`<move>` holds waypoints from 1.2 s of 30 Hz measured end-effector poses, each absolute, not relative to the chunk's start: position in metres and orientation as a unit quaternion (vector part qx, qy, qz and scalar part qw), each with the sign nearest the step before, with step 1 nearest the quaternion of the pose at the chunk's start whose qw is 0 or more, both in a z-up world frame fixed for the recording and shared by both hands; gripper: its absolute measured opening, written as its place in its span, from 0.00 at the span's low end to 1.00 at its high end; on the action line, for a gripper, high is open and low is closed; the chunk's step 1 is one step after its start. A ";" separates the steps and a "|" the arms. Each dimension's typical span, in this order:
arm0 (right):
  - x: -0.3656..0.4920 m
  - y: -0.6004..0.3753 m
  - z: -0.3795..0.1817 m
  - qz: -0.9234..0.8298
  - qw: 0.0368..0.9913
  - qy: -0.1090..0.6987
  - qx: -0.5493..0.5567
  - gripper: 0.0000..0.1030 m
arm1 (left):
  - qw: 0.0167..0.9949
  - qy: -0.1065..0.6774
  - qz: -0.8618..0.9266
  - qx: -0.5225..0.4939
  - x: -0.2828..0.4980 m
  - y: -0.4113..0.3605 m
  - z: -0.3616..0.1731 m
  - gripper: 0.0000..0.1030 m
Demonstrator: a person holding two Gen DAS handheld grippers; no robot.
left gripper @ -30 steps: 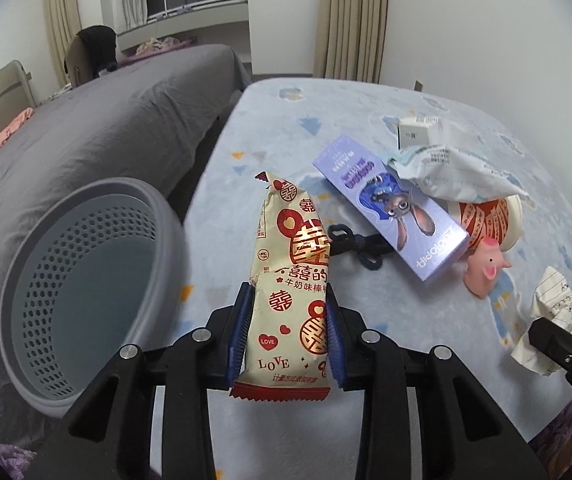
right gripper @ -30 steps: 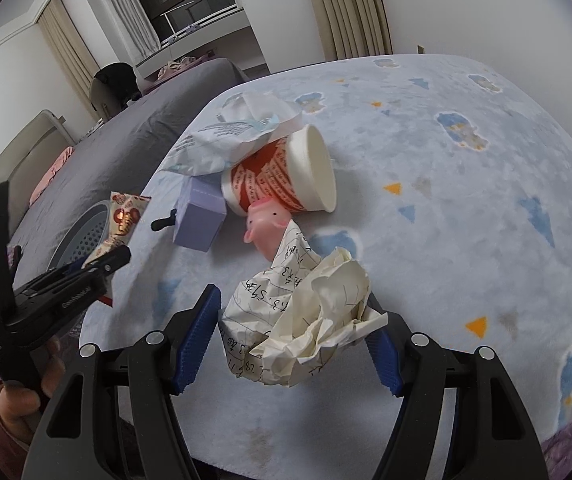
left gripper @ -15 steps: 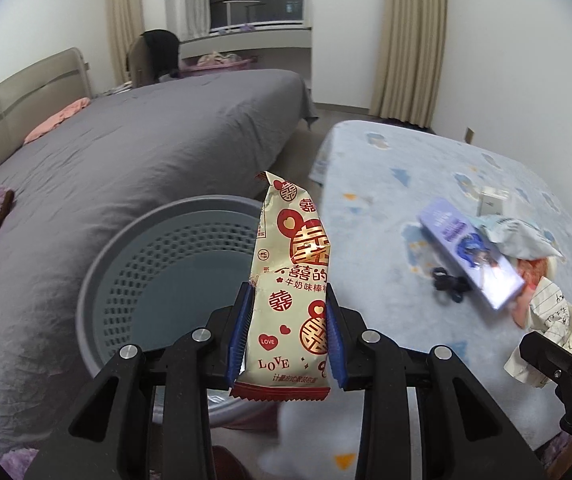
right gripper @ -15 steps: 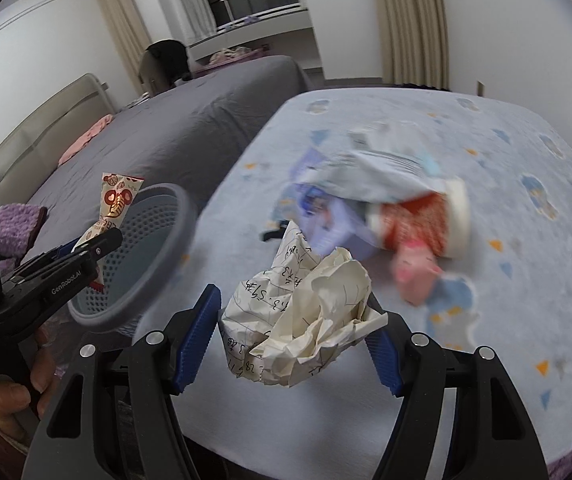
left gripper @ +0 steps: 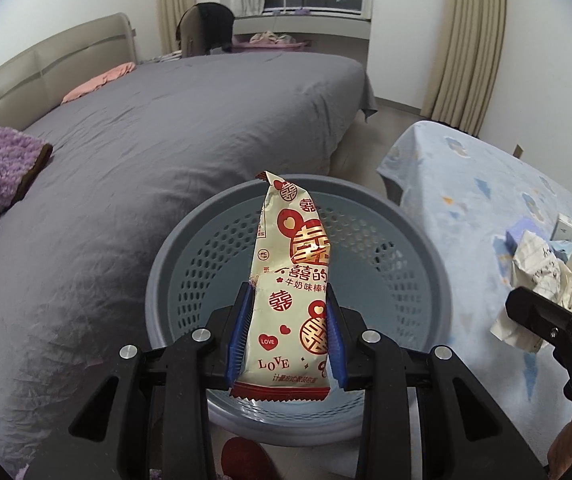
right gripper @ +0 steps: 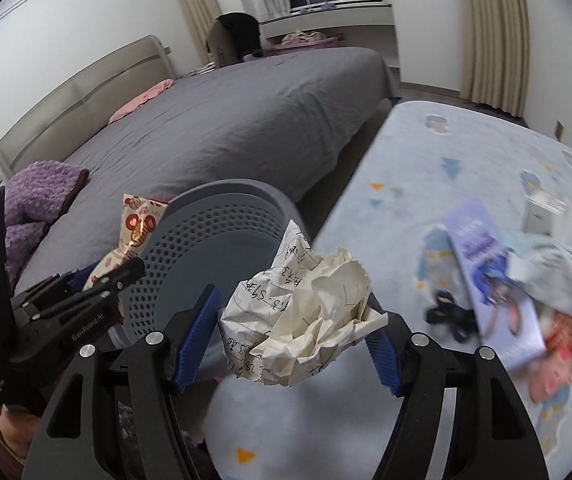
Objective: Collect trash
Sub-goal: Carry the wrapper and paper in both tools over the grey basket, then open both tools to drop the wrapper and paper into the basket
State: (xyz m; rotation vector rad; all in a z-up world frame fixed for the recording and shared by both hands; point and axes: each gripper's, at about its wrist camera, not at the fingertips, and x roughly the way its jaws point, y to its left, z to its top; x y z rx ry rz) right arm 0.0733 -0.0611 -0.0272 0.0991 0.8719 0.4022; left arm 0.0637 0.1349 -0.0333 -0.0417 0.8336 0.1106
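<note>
1. Left gripper (left gripper: 289,336): clamped on a cream-and-red snack wrapper (left gripper: 291,280), which is pinched across its lower part by the blue pads. The wrapper's long axis runs up and away along the fingers.
2. Right gripper (right gripper: 287,338): closed on a crumpled ball of handwritten paper (right gripper: 299,320), which is squeezed between the blue pads.
3. Waste basket (left gripper: 421,240): a grey perforated tub, seen standing between the grey bed (left gripper: 166,128) and the blue patterned cover (right gripper: 465,152); its floor looks bare.
4. Key relation: in the left view the wrapper is held directly over the basket's mouth. In the right view the basket lies ahead and to the left of the paper ball, which is judged to hang beside the rim and not yet over the opening. The left hand is judged the nearer to release.
5. Uncollected items on the cover: a purple cartoon-printed carton (right gripper: 489,280), a pink pig toy (right gripper: 553,372), a black hair tie (right gripper: 445,312).
</note>
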 end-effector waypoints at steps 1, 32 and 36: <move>0.078 -0.055 -0.029 0.200 0.884 0.421 0.045 0.65 | 0.910 0.409 0.059 -0.025 0.066 0.141 -0.037 0.33; 0.130 0.005 -0.048 0.249 0.863 0.439 0.020 0.75 | 0.894 0.434 0.098 -0.058 0.080 0.178 -0.059 0.57; 0.131 0.004 -0.048 0.246 0.865 0.437 0.020 0.77 | 0.894 0.433 0.099 -0.060 0.079 0.179 -0.058 0.60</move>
